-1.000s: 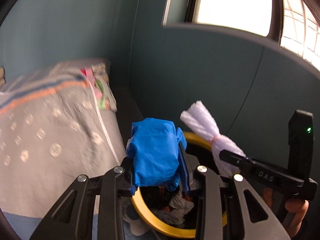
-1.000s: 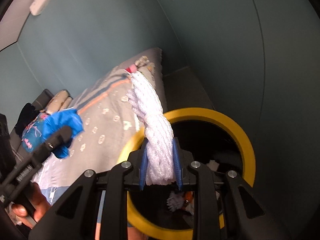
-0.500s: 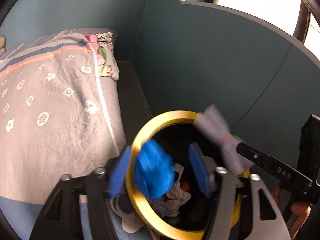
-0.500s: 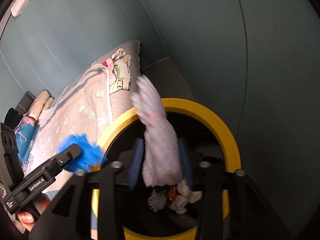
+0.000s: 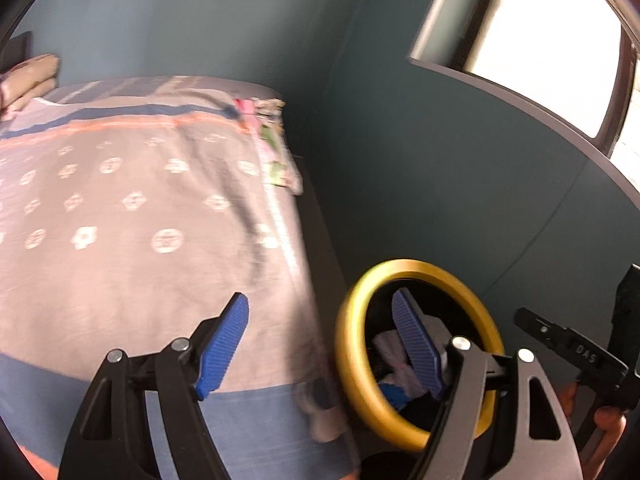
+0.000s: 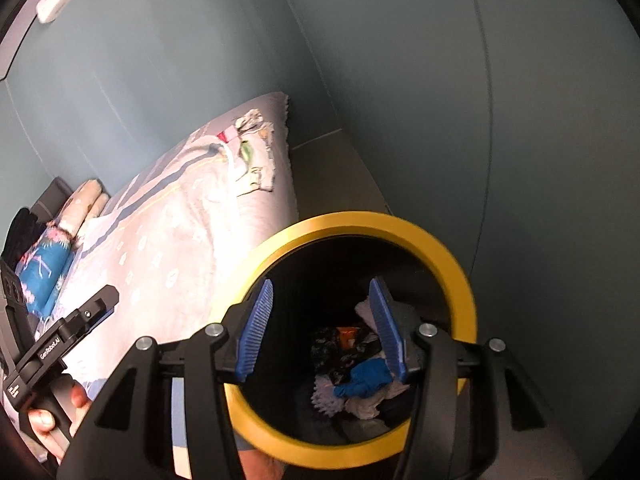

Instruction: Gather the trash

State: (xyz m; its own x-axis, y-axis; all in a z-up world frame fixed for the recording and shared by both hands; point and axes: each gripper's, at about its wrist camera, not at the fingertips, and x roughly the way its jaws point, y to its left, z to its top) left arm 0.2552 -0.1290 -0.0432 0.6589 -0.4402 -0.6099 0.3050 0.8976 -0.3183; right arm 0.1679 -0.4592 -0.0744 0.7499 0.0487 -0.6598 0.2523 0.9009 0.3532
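The black trash bin with a yellow rim [image 6: 452,264] stands on the floor beside the bed. Inside it lie a crumpled blue piece [image 6: 366,376], a white foam net [image 6: 326,396] and other scraps. My right gripper [image 6: 320,330] hangs over the bin mouth, its jaws opening with nothing between them. In the left wrist view the bin's rim [image 5: 348,344] is at lower right, with white trash [image 5: 390,344] and the blue piece [image 5: 394,394] showing inside. My left gripper [image 5: 320,344] straddles the bin's edge and the bed, jaws opening and empty.
A bed with a grey patterned blanket [image 5: 140,220] fills the left, a floral cloth [image 5: 276,148] at its far corner, pillows [image 6: 80,208] at the head. Teal walls close in behind and to the right of the bin. A window [image 5: 540,40] sits high on the right.
Both grippers opened; the blue piece and the white foam net dropped into the bin. The left gripper then swung left, toward the bed.
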